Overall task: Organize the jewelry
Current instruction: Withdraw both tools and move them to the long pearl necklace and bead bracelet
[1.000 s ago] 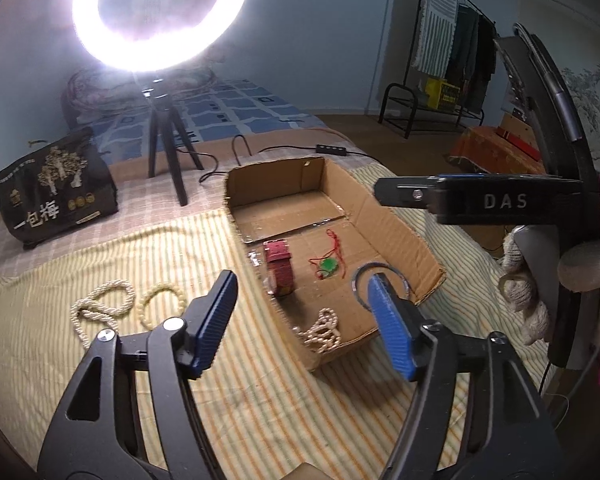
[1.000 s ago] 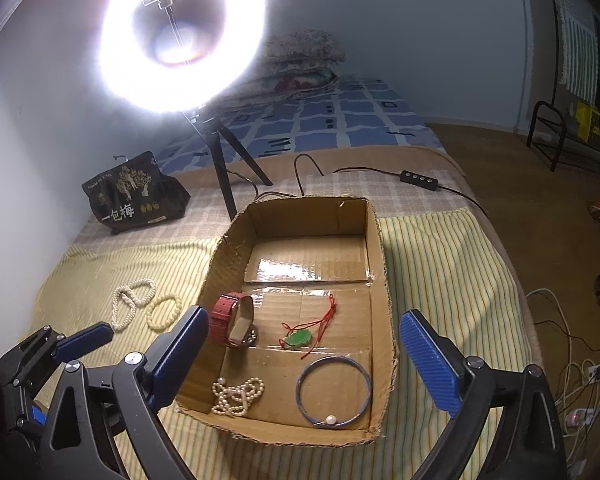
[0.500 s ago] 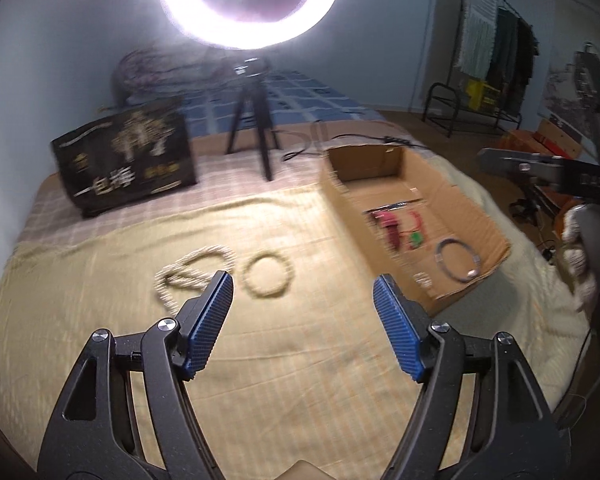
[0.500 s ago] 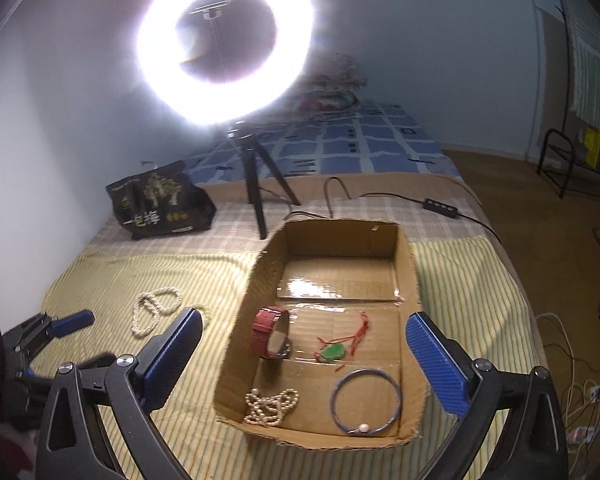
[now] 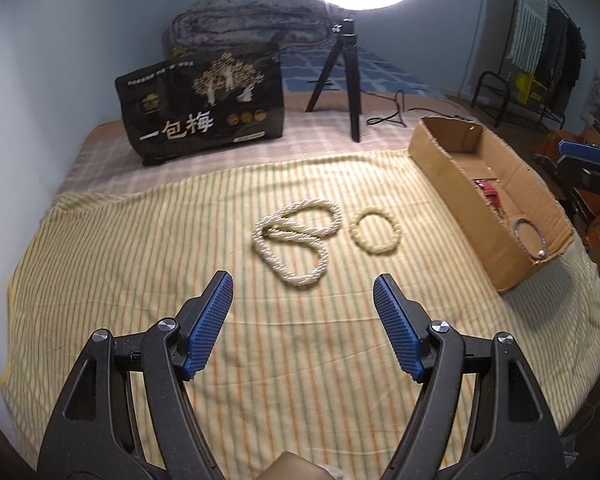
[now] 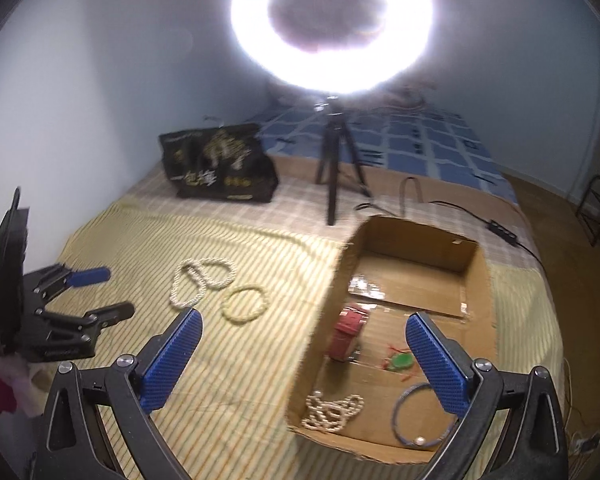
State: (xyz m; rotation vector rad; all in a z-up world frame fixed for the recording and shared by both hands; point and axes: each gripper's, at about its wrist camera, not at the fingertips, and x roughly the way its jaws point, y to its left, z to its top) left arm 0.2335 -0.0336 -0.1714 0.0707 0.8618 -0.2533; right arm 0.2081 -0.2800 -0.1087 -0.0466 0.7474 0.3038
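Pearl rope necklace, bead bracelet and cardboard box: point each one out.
pearl rope necklace (image 5: 296, 236), left wrist view, on its crossed strands.
bead bracelet (image 5: 376, 249), left wrist view, on its near beads.
cardboard box (image 6: 416, 254), right wrist view, on its far inner wall.

Left gripper (image 5: 303, 298): jaws spread wide, nothing between the blue pads, angled downward. Right gripper (image 6: 304, 346): jaws likewise wide apart and empty, angled downward. Each gripper's tip shows at the edge of the other's wrist view
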